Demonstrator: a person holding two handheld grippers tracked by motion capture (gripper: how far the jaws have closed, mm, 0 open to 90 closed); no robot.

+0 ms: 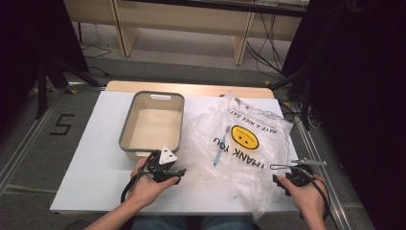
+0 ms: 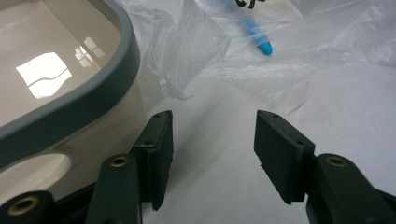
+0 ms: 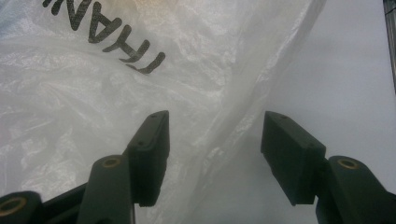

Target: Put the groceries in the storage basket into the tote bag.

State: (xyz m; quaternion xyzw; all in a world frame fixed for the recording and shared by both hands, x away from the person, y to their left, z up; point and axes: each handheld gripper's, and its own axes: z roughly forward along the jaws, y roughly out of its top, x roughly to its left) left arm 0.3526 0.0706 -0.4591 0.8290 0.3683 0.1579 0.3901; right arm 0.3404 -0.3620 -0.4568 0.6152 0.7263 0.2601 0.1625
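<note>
High view: a white table [image 1: 95, 158] is being shown, with a clear plastic bag [image 1: 239, 143] being spread over its right half, printed with a yellow smiley and black lettering. At the left of the bag, toward the far side, a grey-rimmed bin [image 1: 125, 122] is being kept, its pale inside bare. Inside the bag, near its middle, a blue toothbrush [image 1: 219, 147] is being seen through the film.

The left gripper [image 1: 181, 173] is being held at the near side, just in front of the bin's near right corner; in the left gripper view its jaws are being held apart over bare table, nothing between them, with the bin rim [image 2: 112, 88] at the left and the toothbrush [image 2: 259, 38] farther off.

The right gripper [image 1: 276, 167] is being held at the bag's near right edge. In the right gripper view its jaws are being held apart, the bag's edge [image 3: 233, 116] lying between them, unpinched.
</note>
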